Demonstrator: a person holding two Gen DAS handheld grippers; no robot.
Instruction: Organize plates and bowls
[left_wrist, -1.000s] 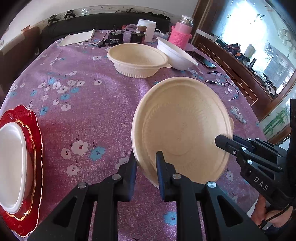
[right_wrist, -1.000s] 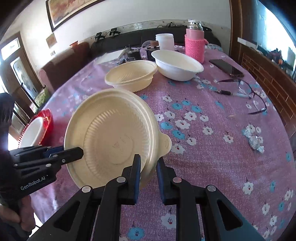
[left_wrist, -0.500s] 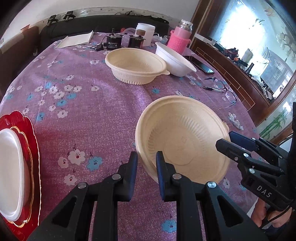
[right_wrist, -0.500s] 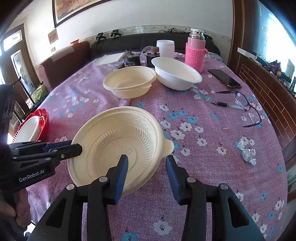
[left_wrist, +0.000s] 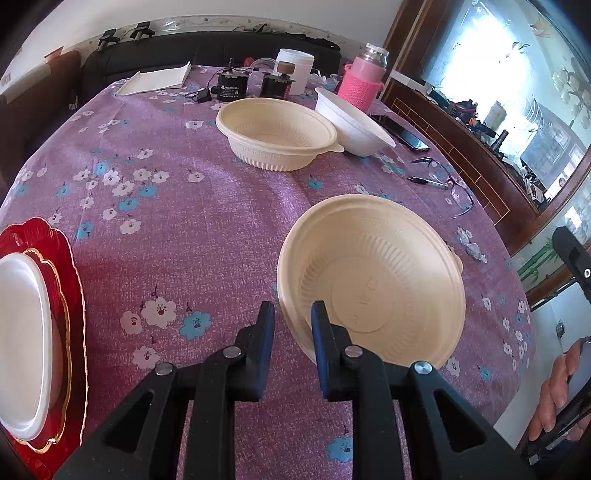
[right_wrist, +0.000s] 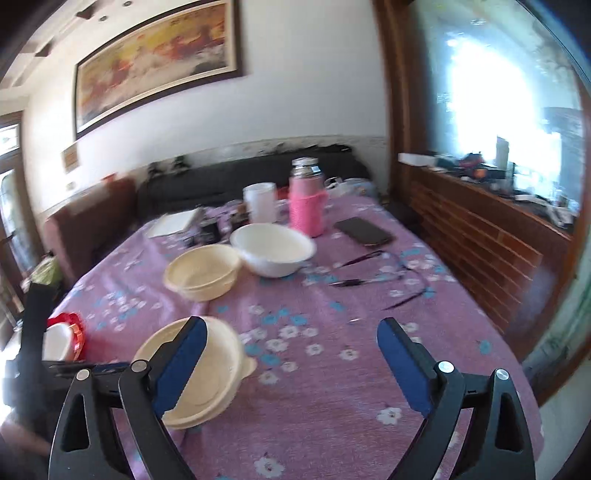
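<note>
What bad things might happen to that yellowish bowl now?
Only the left tongs pinch the near cream bowl, by one edge of its rim; the right tongs have just opened and let go. It might tip or slip. Carried toward the far cream bowl, it might bump the white bowl touching it.

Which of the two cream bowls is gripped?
The near cream bowl, its rim pinched by the left gripper; the far cream bowl sits untouched beside the white bowl.
</note>
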